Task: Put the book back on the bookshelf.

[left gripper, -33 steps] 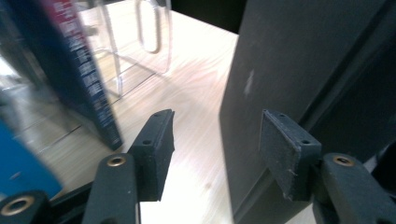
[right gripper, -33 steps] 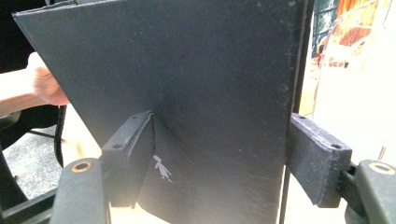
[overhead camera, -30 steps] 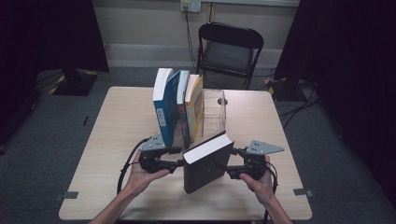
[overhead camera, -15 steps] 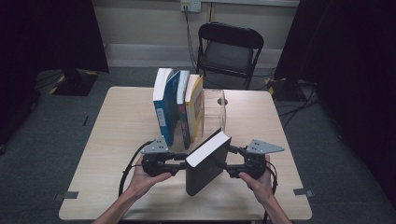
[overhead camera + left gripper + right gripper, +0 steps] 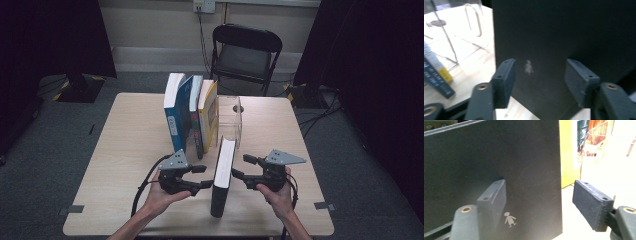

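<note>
A black hardcover book [image 5: 224, 167] stands upright on the table's near middle, spine toward the person and white page edge on top. My left gripper [image 5: 202, 177] is open at its left cover, and my right gripper [image 5: 242, 166] is open at its right cover. In the left gripper view the open jaws [image 5: 540, 80] face the black cover [image 5: 564, 37] at close range. The right gripper view has its open jaws [image 5: 541, 202] up against the other cover [image 5: 499, 157]. Neither gripper clamps the book.
Behind the black book a blue book [image 5: 175, 112], a dark one and a yellow one [image 5: 207, 115] stand in a row against a clear bookend [image 5: 231, 117]. A black folding chair [image 5: 245, 50] stands beyond the wooden table [image 5: 130, 140].
The black book has swung from a tilted pose to upright between the grippers. Both grippers have shifted slightly inward beside it.
</note>
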A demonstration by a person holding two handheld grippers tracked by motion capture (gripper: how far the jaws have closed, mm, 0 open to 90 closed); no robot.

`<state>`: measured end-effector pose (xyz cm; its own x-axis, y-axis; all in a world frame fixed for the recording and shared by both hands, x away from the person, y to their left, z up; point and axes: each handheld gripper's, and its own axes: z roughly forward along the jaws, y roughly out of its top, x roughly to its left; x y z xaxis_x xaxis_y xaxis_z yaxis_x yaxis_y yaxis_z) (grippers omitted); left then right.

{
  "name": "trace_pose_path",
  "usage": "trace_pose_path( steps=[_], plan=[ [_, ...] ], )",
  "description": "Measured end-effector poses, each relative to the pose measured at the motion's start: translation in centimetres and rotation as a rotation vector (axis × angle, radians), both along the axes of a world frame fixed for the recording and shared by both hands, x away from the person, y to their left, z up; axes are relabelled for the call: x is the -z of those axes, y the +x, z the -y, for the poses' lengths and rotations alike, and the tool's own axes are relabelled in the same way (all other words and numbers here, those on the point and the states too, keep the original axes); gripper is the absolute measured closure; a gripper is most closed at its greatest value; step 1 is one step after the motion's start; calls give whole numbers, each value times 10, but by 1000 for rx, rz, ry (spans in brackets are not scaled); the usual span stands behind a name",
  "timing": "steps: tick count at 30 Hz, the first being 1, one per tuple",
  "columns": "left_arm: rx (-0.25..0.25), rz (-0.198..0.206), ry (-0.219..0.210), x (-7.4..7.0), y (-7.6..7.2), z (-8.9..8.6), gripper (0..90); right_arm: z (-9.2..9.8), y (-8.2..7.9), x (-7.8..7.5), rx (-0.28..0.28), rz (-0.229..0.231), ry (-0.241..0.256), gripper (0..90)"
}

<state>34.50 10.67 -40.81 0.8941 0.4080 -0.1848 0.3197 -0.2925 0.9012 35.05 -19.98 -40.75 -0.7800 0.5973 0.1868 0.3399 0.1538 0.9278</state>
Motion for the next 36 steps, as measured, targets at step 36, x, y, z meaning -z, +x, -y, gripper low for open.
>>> trace_pose_path(
  steps=[36],
  plan=[
    [-47,-30,35,3,9,29,81,0,10,-4,-64,6,2,551]
  ],
)
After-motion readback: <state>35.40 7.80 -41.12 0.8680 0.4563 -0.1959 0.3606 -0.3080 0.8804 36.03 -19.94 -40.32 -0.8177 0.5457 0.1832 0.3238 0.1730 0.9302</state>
